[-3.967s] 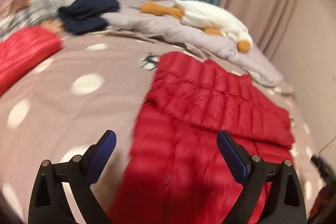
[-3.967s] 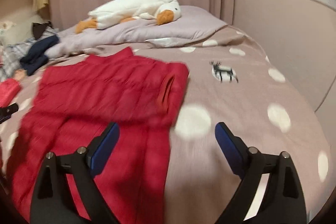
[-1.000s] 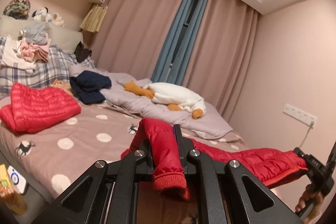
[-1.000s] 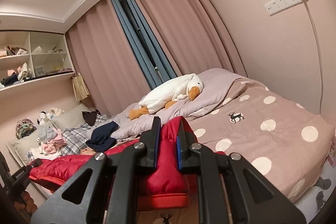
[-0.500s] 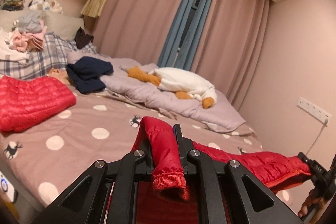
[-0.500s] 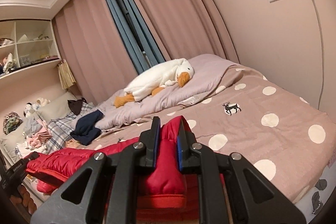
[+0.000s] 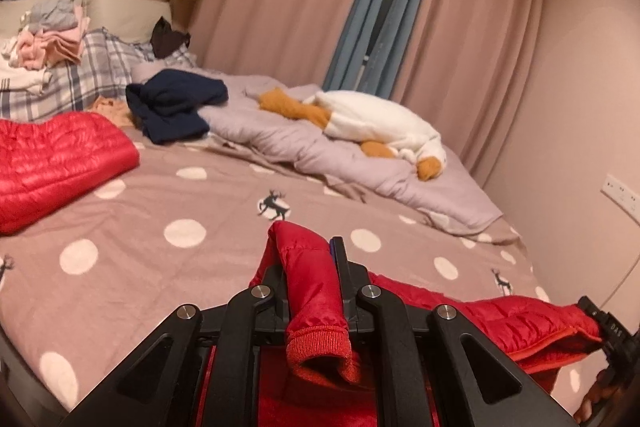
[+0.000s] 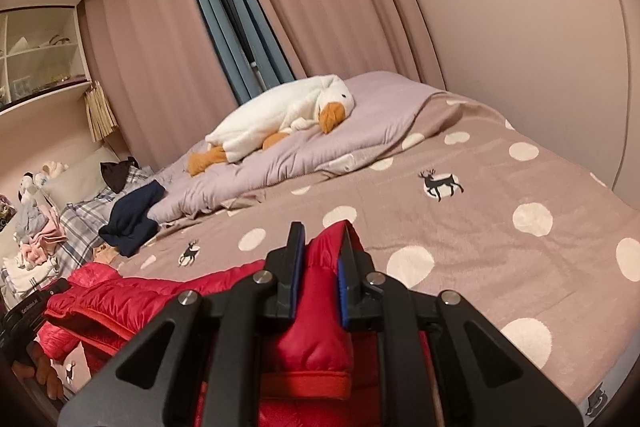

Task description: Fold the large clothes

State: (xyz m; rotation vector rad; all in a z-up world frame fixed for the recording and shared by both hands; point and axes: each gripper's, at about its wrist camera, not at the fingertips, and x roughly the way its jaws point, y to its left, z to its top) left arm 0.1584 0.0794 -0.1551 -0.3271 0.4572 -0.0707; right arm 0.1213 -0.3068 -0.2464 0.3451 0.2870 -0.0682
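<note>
We hold the red down jacket (image 7: 520,319) stretched above the bed's (image 7: 168,267) near edge; left hand-held gripper (image 7: 310,279) and right hand-held gripper (image 8: 318,267) each clench a cuff end. Light, puffy, slippery: we grip at seams.

Jacket (image 7: 500,315) over bed (image 7: 168,259) near edge; goose toy (image 7: 380,123) on quilt (image 7: 280,143) behind.

Two wrist views, low over bed (image 7: 168,267)
</note>
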